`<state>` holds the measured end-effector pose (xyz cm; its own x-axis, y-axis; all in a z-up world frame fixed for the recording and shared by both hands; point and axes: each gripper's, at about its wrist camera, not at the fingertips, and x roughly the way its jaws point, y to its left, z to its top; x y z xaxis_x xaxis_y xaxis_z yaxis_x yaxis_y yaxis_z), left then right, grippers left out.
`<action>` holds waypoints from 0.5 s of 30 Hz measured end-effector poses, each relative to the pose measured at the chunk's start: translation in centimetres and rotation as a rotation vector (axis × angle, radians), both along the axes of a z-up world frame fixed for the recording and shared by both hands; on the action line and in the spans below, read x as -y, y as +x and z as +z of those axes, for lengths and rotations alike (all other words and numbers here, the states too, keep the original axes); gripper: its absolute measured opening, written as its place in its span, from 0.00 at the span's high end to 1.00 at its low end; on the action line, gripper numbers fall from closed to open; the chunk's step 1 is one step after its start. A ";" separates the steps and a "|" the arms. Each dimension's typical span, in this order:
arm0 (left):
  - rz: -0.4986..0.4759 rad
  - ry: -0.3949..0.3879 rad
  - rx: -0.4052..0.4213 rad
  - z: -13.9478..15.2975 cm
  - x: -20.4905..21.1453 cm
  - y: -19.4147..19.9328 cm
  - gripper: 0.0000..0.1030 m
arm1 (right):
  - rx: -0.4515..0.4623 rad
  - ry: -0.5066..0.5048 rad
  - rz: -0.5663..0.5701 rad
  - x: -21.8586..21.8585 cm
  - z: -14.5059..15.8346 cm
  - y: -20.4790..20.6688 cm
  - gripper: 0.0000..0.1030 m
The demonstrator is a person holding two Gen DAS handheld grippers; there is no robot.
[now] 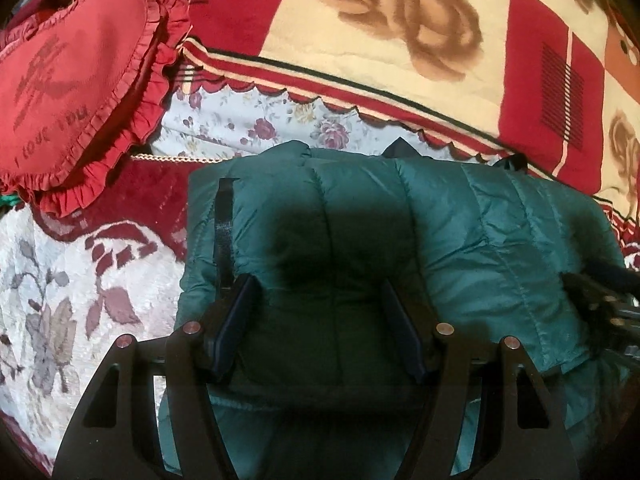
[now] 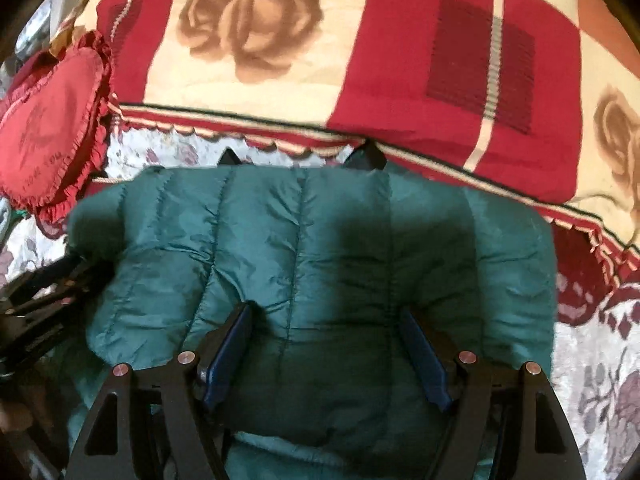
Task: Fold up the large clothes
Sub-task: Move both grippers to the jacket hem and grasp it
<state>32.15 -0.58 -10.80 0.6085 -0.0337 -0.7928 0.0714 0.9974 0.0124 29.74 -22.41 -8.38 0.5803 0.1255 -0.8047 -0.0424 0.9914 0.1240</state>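
Jacket (image 1: 460, 232): folded compact on bedspread (image 1: 100, 300).
Left gripper (image 1: 318, 300): spread wide, empty, pressing fold flat.
Right gripper (image 2: 326, 320): same.

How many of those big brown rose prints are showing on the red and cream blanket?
2 in each view: one large rose on the blanket at top centre, another rose cut off at the right edge. More may lie beyond the frame.
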 end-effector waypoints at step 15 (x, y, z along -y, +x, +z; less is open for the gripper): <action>-0.003 0.010 -0.003 -0.6 0.4 0.5 0.35 | -0.038 -0.061 0.048 -2.3 -1.5 -0.5 0.26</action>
<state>32.68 -0.97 -11.39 0.6058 -0.0278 -0.7951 0.0747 0.9970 0.0220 29.20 -20.13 -9.88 0.5437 0.1027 -0.8329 -0.0866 0.9941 0.0660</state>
